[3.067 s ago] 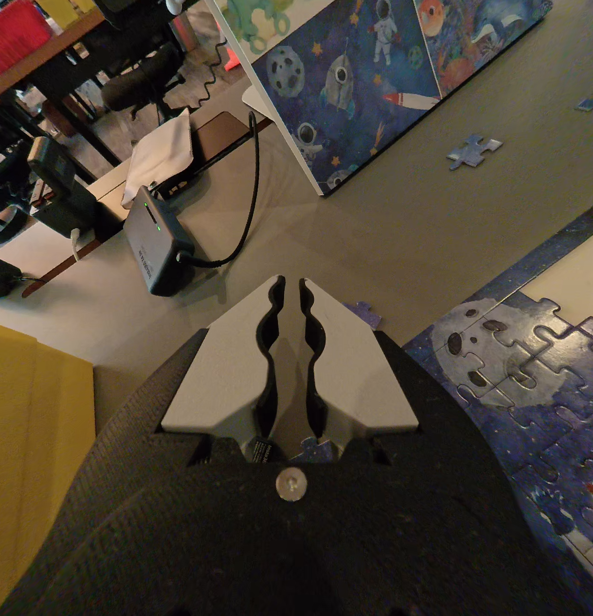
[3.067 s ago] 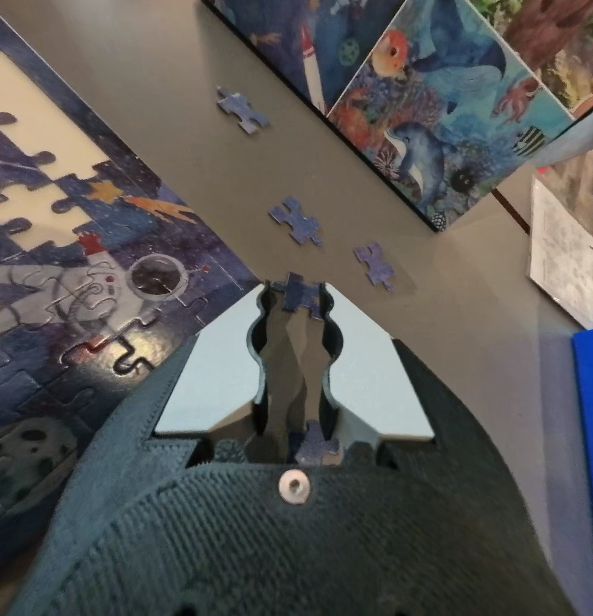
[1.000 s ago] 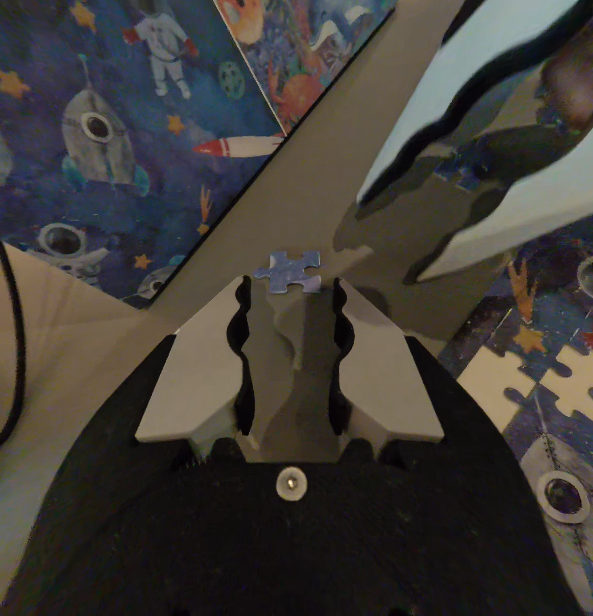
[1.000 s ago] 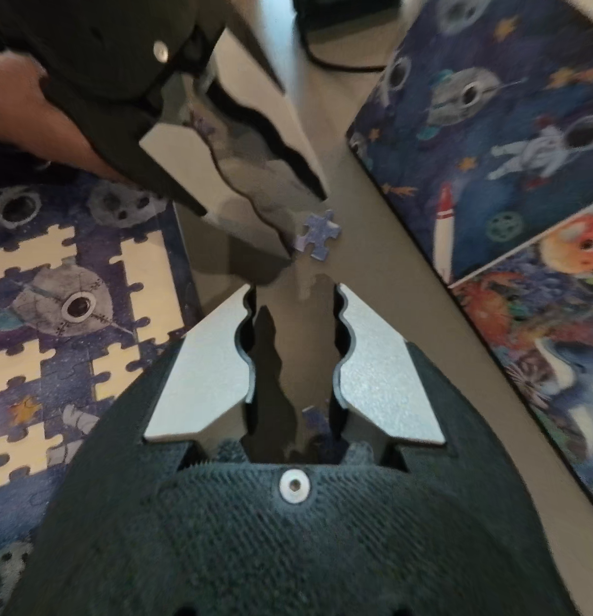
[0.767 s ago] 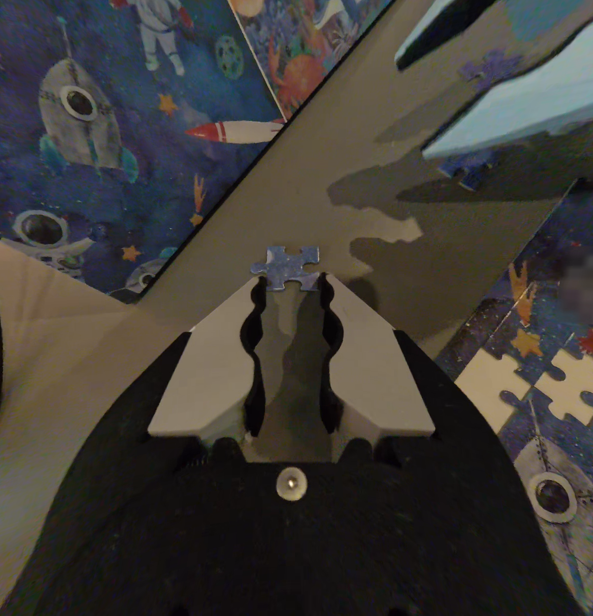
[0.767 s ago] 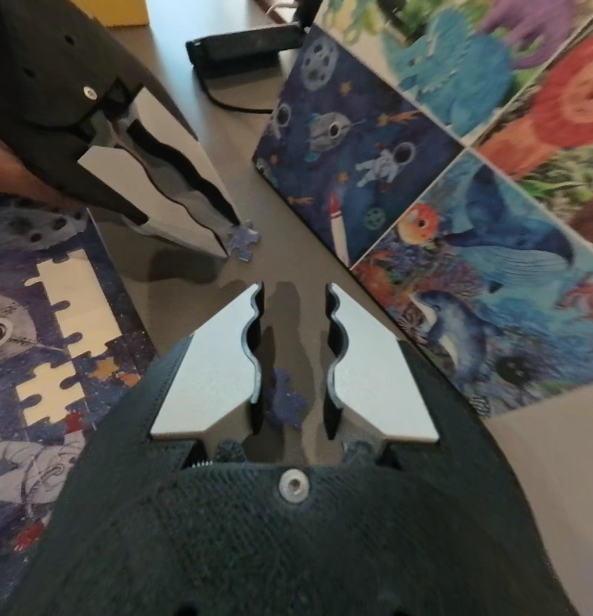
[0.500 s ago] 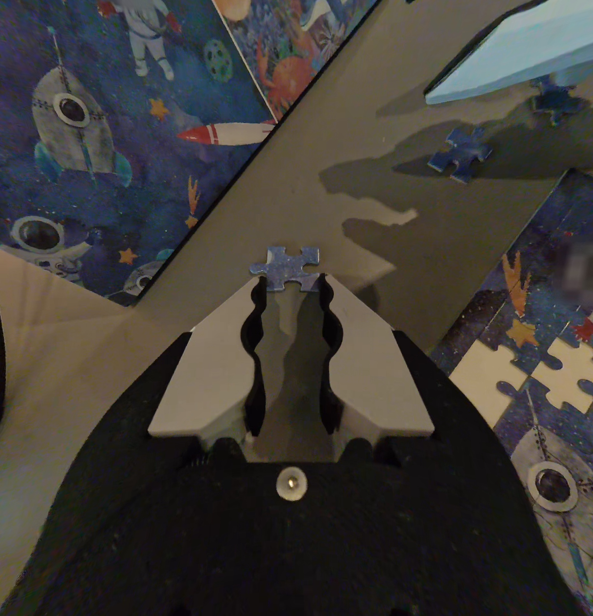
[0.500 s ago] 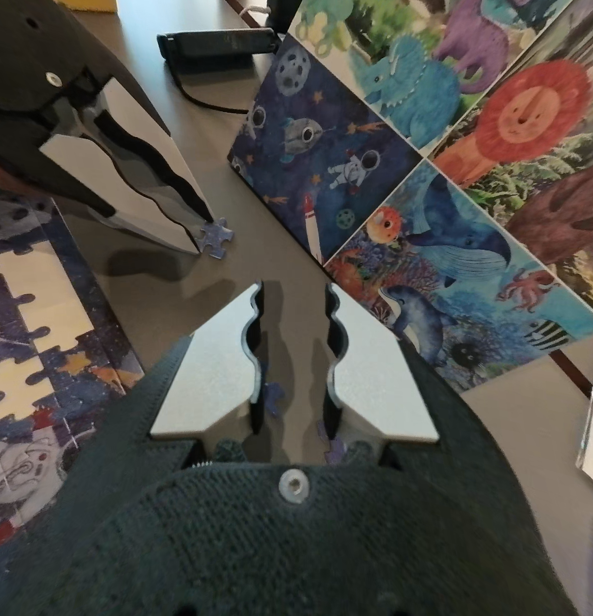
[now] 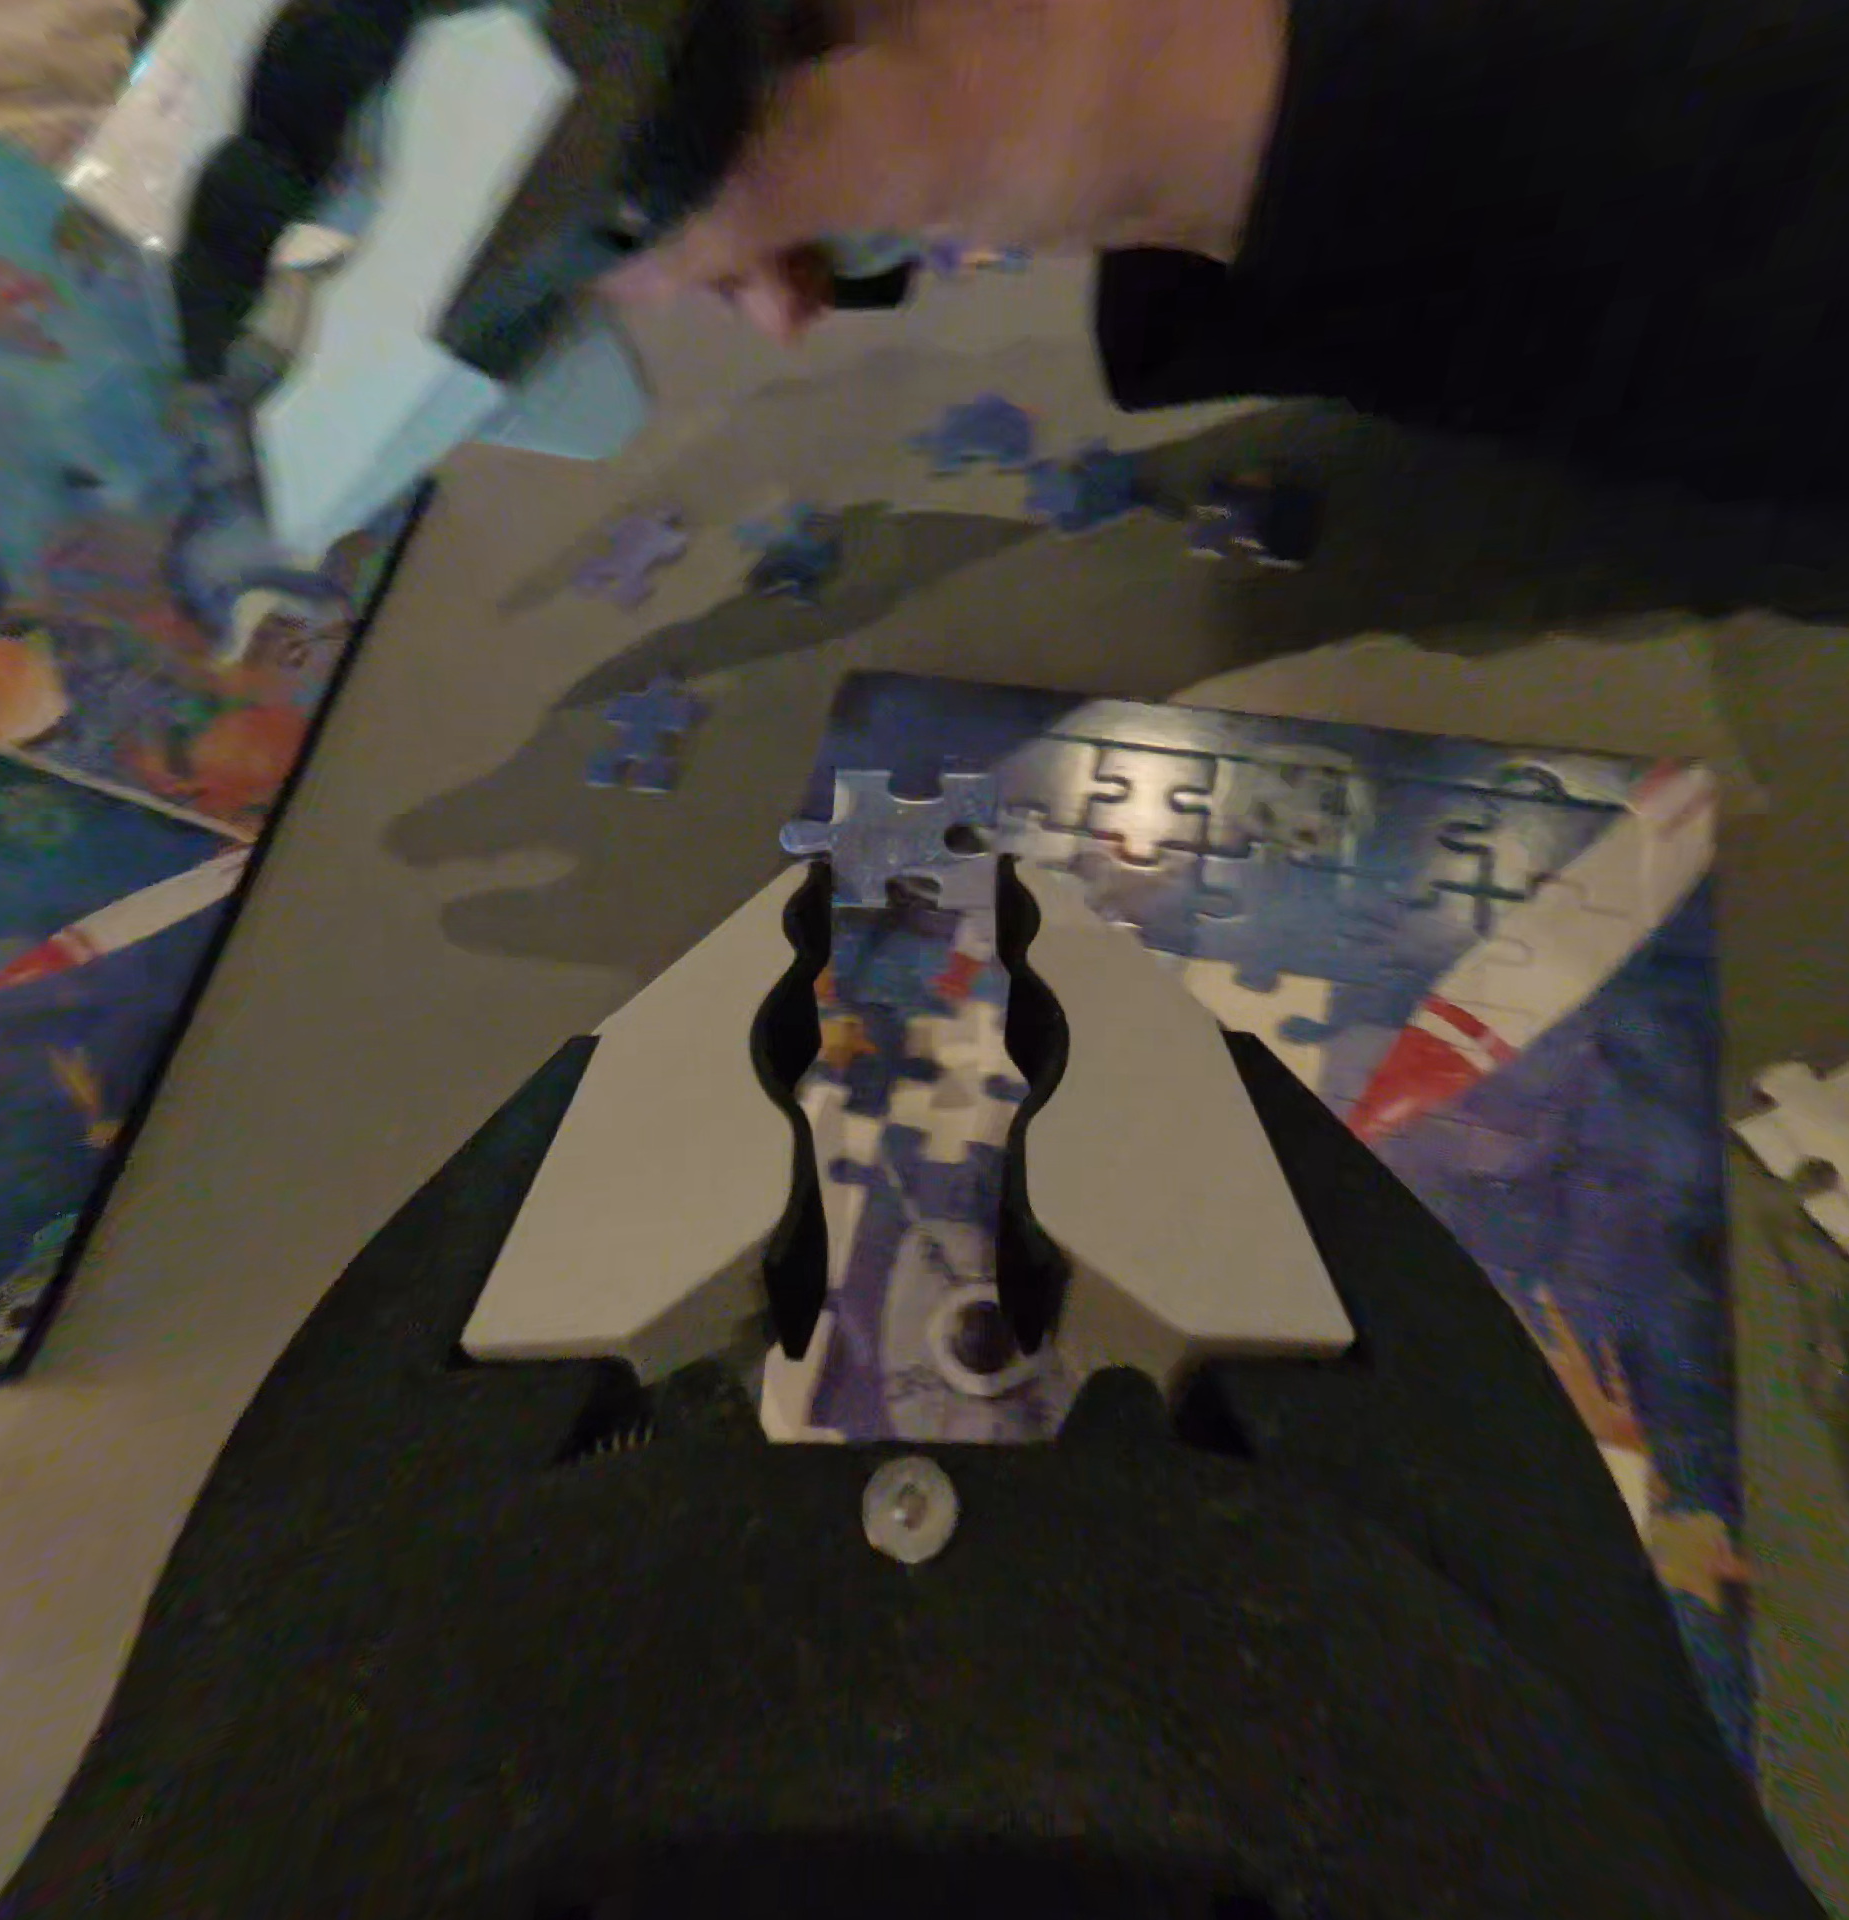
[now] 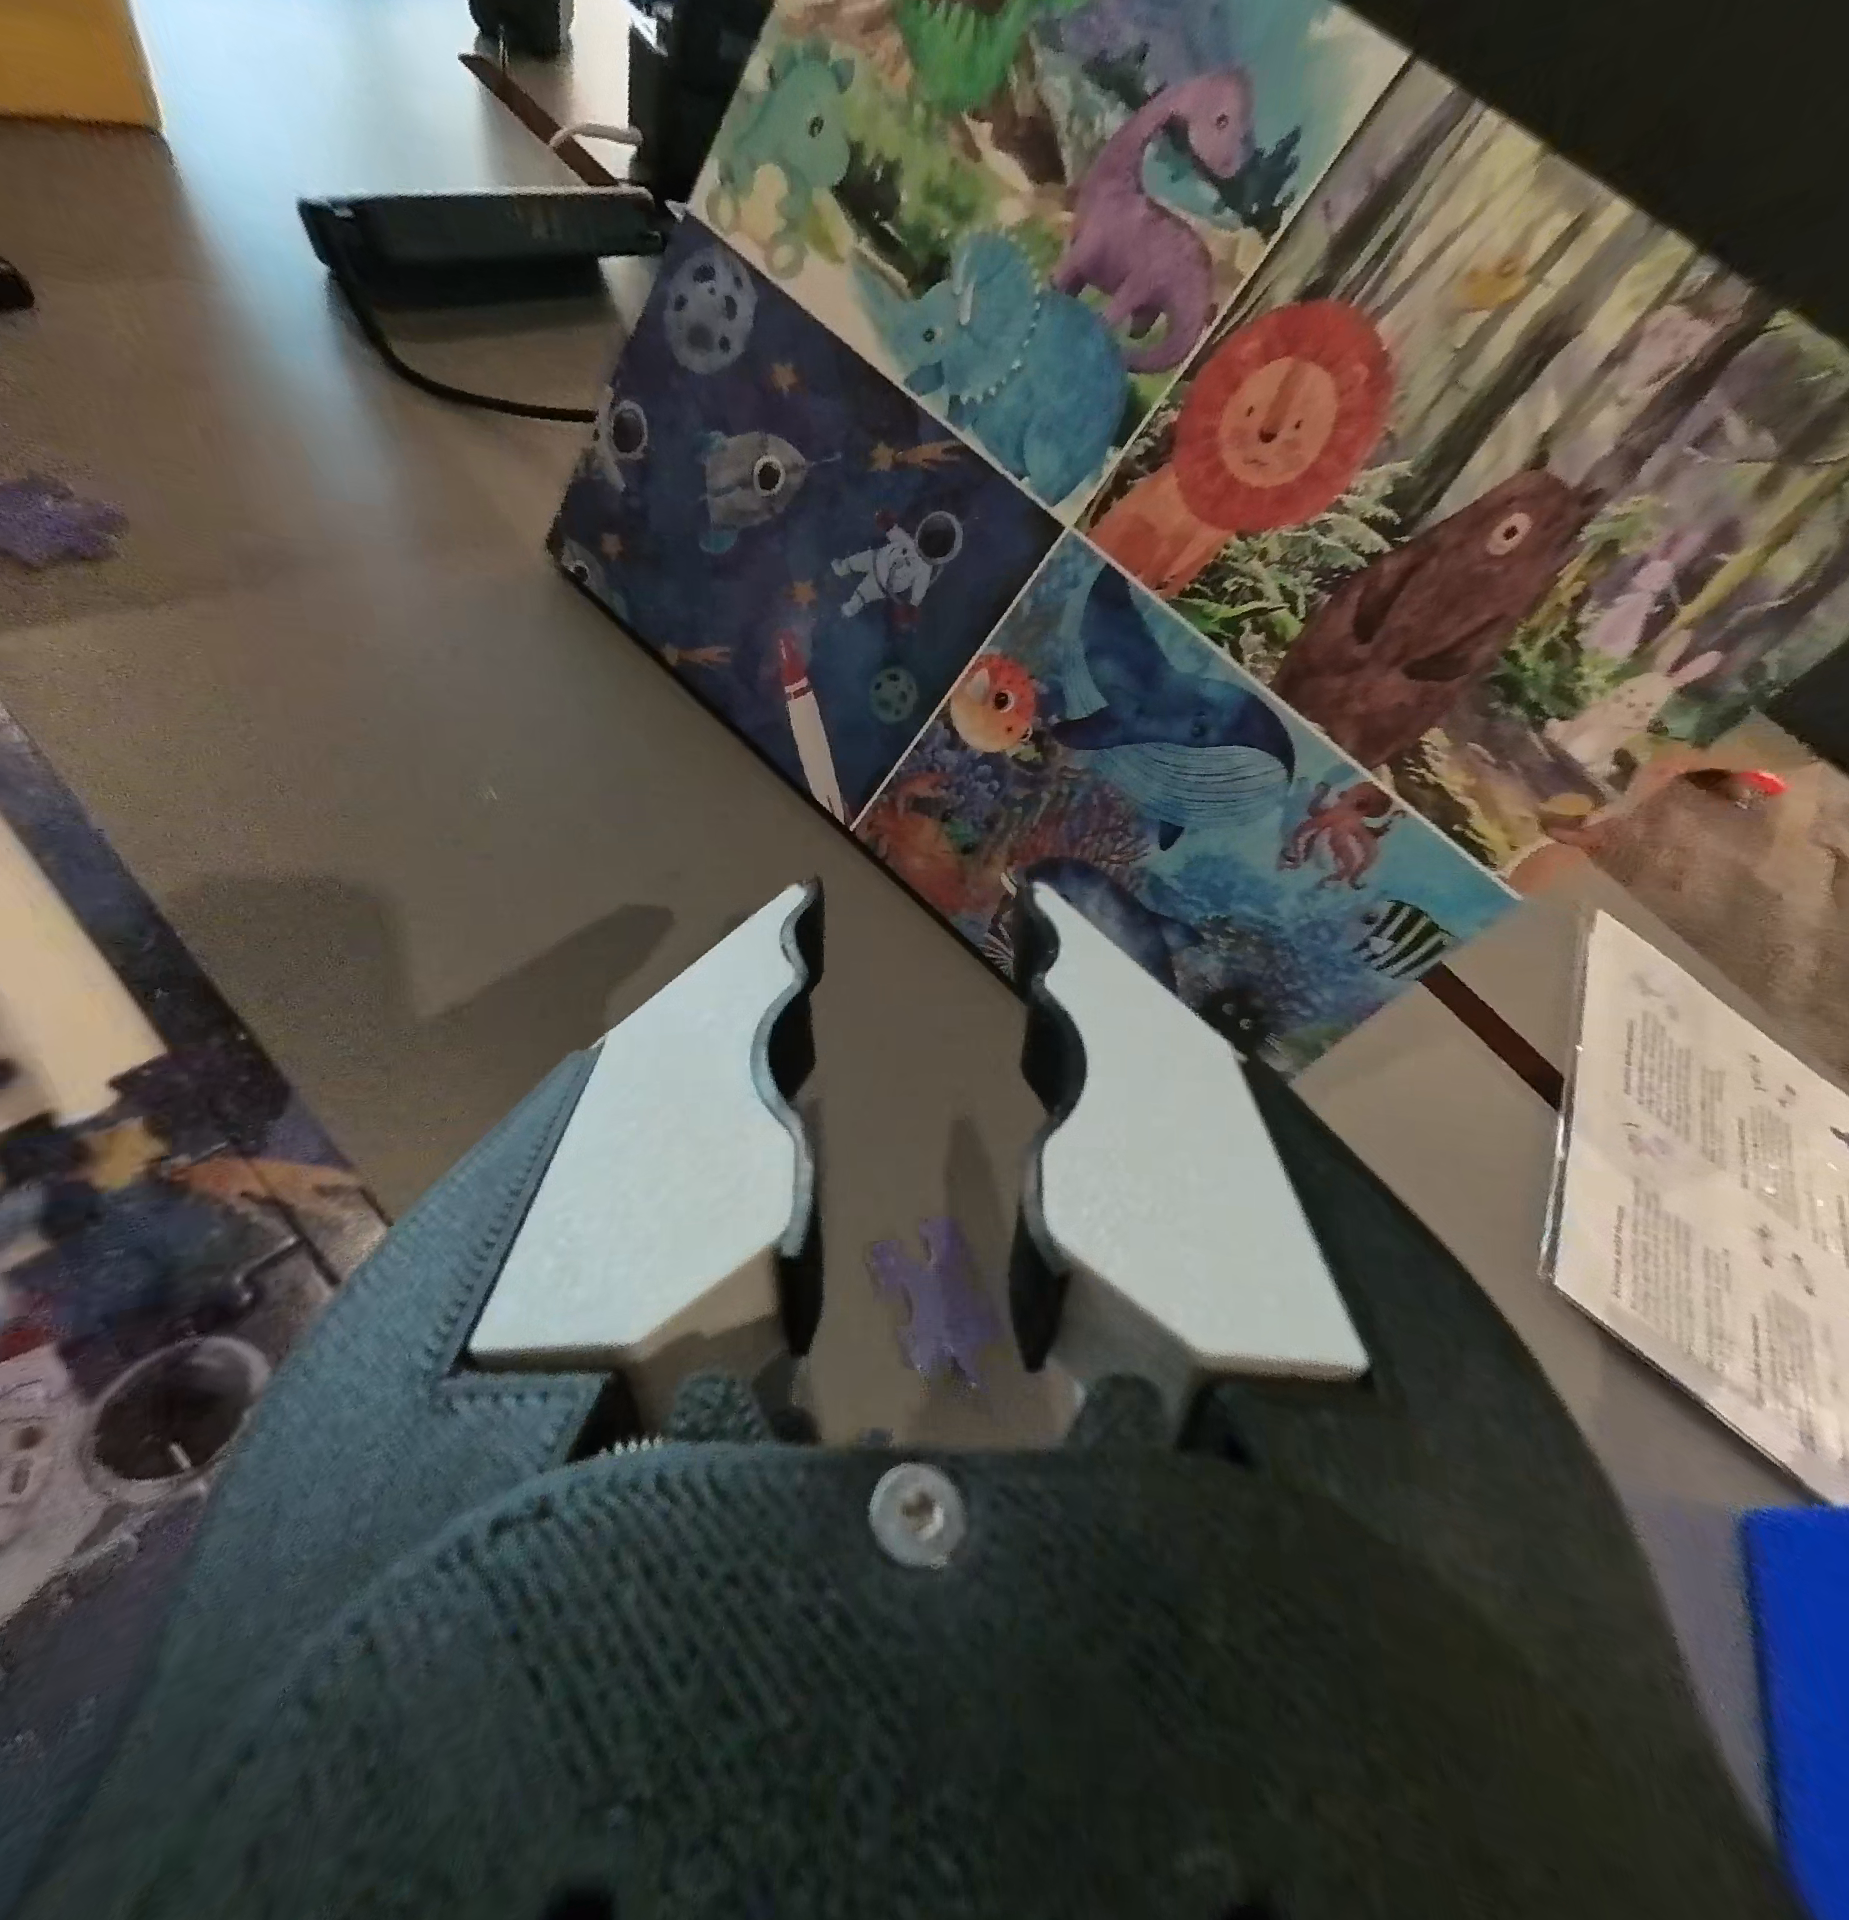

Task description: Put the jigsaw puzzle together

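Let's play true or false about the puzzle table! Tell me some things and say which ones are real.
1. The left gripper holds a blue puzzle piece at its tips. True.
2. The right gripper is squeezing a piece too. False: it is open and empty; a purple piece just lies on the table beneath it.
3. The space puzzle is finished. False: pale gaps still show in it.
4. Several loose pieces lie on the table beyond the puzzle. True.
5. The picture board shows only rockets. False: it also shows dinosaurs, a lion, a bear and sea animals.
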Motion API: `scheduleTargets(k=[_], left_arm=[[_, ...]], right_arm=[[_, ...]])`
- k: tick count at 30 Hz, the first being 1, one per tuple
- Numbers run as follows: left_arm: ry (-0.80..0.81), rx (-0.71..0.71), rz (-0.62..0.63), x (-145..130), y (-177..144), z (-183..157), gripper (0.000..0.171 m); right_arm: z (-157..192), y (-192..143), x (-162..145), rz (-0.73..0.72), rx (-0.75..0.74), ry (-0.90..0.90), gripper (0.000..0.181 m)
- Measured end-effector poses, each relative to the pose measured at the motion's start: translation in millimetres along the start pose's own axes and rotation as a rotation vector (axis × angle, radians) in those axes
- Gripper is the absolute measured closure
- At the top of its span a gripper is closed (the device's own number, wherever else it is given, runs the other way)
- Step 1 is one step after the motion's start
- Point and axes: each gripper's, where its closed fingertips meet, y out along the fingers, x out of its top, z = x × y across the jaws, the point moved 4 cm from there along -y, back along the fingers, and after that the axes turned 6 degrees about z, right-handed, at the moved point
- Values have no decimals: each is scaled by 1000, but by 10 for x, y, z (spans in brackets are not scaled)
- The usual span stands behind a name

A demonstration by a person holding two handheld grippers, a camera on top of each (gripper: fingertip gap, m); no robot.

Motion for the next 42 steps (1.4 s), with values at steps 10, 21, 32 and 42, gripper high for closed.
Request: scheduleTargets(k=[10,21,32,42], left_arm=[[26,-115,84,-375,52,-708,142],[2,-138,113,-402,70,-691,140],[-20,-191,111,-396,73,-694,136],[-29,-247,113,-368,111,-658,136]], right_arm=[[81,-191,39,-58,22,26,148],[159,-200,9,-51,32,11,148],[192,-218,36,-57,38,1,148],[190,-234,50,-62,39,0,148]])
